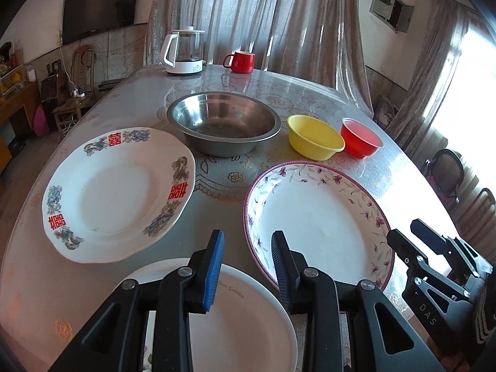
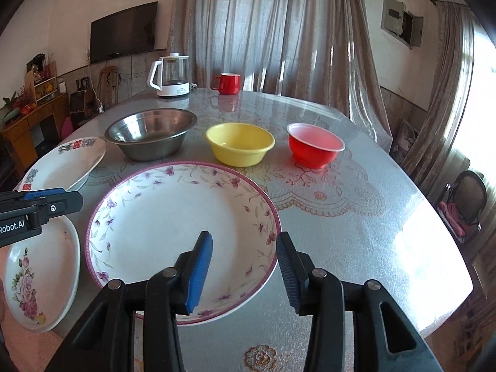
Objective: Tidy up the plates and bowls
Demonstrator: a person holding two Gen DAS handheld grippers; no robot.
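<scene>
From my right wrist camera, the right gripper point(image 2: 243, 274) hangs over the near rim of the purple-flowered plate point(image 2: 173, 217), its fingers point(image 2: 200, 274) apart with nothing between them. At ten o'clock from that plate sits the steel bowl point(image 2: 150, 138), at twelve the yellow bowl point(image 2: 240, 144), at one the red bowl point(image 2: 314, 145). The left gripper point(image 2: 43, 203) pokes in at nine o'clock, above a rose-printed plate point(image 2: 40, 279); a plate with red characters point(image 2: 66, 162) lies beyond it. At the tabletop's point(image 2: 356, 232) far edge stand a kettle point(image 2: 170, 76) and red mug point(image 2: 226, 83).
</scene>
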